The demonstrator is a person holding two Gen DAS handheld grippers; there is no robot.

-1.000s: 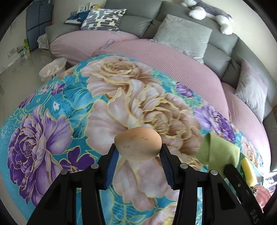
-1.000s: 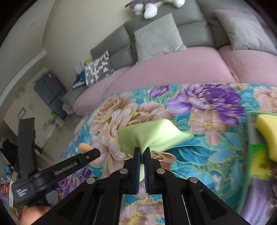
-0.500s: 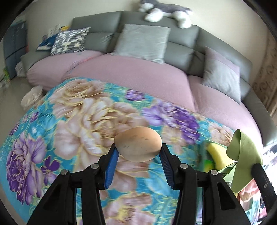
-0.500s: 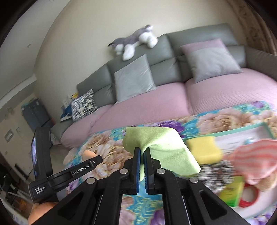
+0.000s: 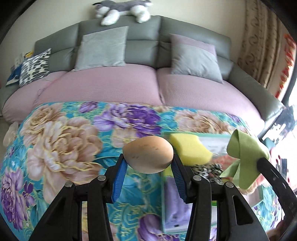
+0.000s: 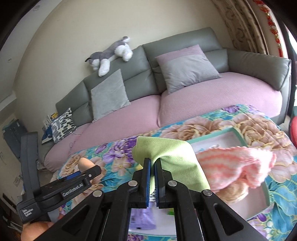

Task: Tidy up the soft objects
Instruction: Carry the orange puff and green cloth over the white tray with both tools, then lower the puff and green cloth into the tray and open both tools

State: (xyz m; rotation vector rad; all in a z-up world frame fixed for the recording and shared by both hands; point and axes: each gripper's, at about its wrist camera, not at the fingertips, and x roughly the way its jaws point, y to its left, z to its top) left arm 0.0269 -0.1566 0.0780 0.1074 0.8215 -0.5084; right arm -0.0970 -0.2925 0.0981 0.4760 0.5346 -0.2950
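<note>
A brown egg-shaped soft toy (image 5: pixel 148 154) sits between the blue pads of my left gripper (image 5: pixel 148 166), which is shut on it above the floral cloth (image 5: pixel 61 148). My right gripper (image 6: pixel 152 163) is shut on a folded green cloth (image 6: pixel 167 161) and holds it over the near end of a teal-rimmed tray (image 6: pixel 239 133). In the tray lie a yellow sponge (image 5: pixel 189 148), a pink striped fluffy cloth (image 6: pixel 235 165), a black-and-white speckled piece (image 5: pixel 209 170) and a purple packet (image 5: pixel 174 200). The left wrist view shows the green cloth (image 5: pixel 243 157) hanging at its right side. The left gripper (image 6: pixel 89 172) shows at the left of the right wrist view.
Behind the floral-covered surface runs a grey sofa with a pink seat cover (image 5: pixel 115 87), two grey cushions (image 5: pixel 104 48), a patterned cushion (image 5: pixel 35 66) and a plush dog (image 5: pixel 122 9) on its back. A curtain (image 5: pixel 259 46) hangs at the right.
Both grippers have swung to the right and risen, still holding the egg toy and the green cloth. The tray with the sponge and pink cloth has come into view below them.
</note>
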